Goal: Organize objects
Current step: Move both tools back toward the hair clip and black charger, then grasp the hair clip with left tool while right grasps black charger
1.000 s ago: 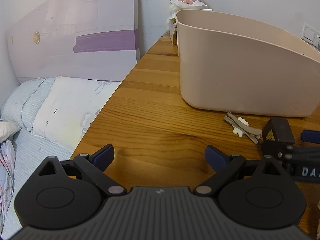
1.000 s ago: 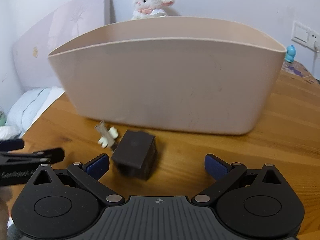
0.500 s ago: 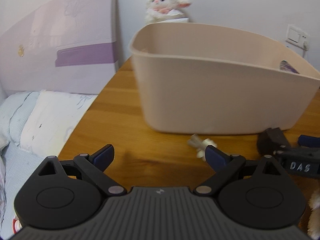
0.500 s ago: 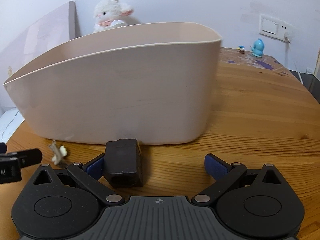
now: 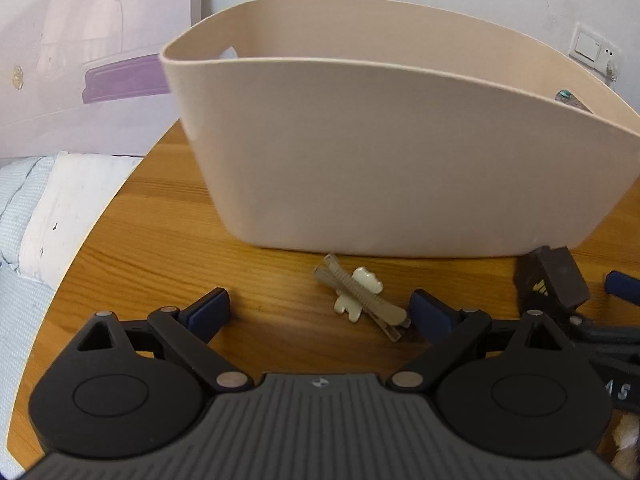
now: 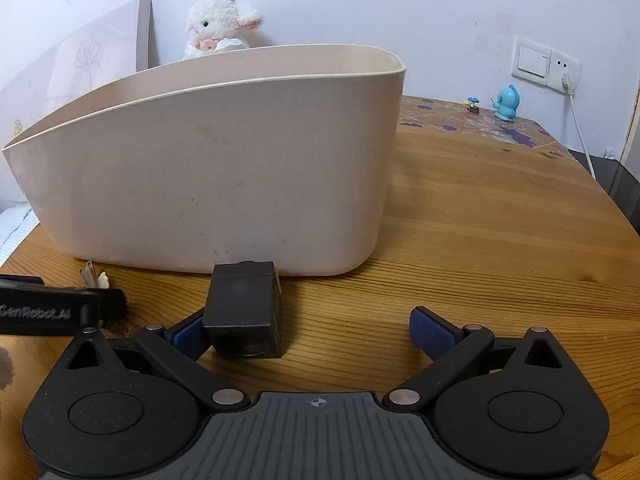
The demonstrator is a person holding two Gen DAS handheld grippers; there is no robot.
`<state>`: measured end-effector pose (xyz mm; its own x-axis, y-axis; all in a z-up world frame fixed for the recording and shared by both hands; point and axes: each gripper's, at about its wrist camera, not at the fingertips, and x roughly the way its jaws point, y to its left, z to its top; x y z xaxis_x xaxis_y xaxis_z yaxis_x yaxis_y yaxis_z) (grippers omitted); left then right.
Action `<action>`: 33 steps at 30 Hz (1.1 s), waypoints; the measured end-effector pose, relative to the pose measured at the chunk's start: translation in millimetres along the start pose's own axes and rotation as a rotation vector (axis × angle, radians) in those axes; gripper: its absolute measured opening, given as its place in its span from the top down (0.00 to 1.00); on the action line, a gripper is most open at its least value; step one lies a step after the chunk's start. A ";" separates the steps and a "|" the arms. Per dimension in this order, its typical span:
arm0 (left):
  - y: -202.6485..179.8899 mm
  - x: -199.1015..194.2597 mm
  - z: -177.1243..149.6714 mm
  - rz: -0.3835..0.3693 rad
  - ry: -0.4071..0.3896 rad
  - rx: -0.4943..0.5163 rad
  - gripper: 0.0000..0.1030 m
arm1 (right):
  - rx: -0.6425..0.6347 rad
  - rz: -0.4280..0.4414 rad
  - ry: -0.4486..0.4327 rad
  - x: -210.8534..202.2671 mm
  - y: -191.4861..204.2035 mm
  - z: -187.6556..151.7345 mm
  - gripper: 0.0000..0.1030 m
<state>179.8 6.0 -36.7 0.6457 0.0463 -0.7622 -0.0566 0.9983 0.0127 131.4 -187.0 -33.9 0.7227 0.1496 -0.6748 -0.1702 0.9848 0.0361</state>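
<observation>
First, we note the wooden table (image 6: pixel 480 216) carrying the beige bin (image 6: pixel 224 176). Both grippers, left (image 5: pixel 320 312) and right (image 6: pixel 316 328), have fingers spread wide, holding nothing. We see the dark box (image 6: pixel 244 312) touching the right gripper's left pad (upright), the hair clip (image 5: pixel 360 296) just before the bin.

You get soft, even, fairly bright light in both views, with only faint shadows under the beige bin (image 5: pixel 384 152) and the hair clip (image 5: pixel 360 300) on the wooden table (image 6: pixel 500 240). Fisheye bending curves the table edge and darkens the corners (strongest at the rim). Focus is sharp centrally; the plush lamb (image 6: pixel 218 26) looks slightly soft.
</observation>
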 end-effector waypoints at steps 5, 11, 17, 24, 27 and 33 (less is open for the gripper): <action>10.9 -10.0 -9.2 -0.031 -0.021 0.001 0.14 | -0.027 -0.005 -0.004 -1.2 5.9 -2.9 0.04; 15.2 -15.8 -13.8 -0.042 -0.035 0.014 0.29 | -0.042 0.008 -0.025 -5.3 9.2 -5.1 0.17; 14.8 -19.9 -16.9 -0.032 -0.054 0.024 0.43 | -0.052 0.024 -0.042 -8.3 11.5 -6.4 0.38; 23.9 -21.0 -15.4 -0.048 -0.055 0.004 0.80 | -0.063 0.053 -0.055 -12.4 16.2 -7.3 0.61; 26.3 -20.5 -14.6 -0.063 -0.056 0.006 0.81 | -0.075 0.071 -0.049 -13.9 18.9 -6.5 0.72; 26.4 -20.0 -16.4 -0.072 -0.068 0.024 0.81 | -0.085 0.083 -0.043 -14.5 21.3 -4.5 0.72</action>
<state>152.9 30.8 -31.7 0.6974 -0.0242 -0.7163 0.0093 0.9997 -0.0247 114.3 -168.5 -26.7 0.7312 0.2360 -0.6401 -0.2856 0.9580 0.0270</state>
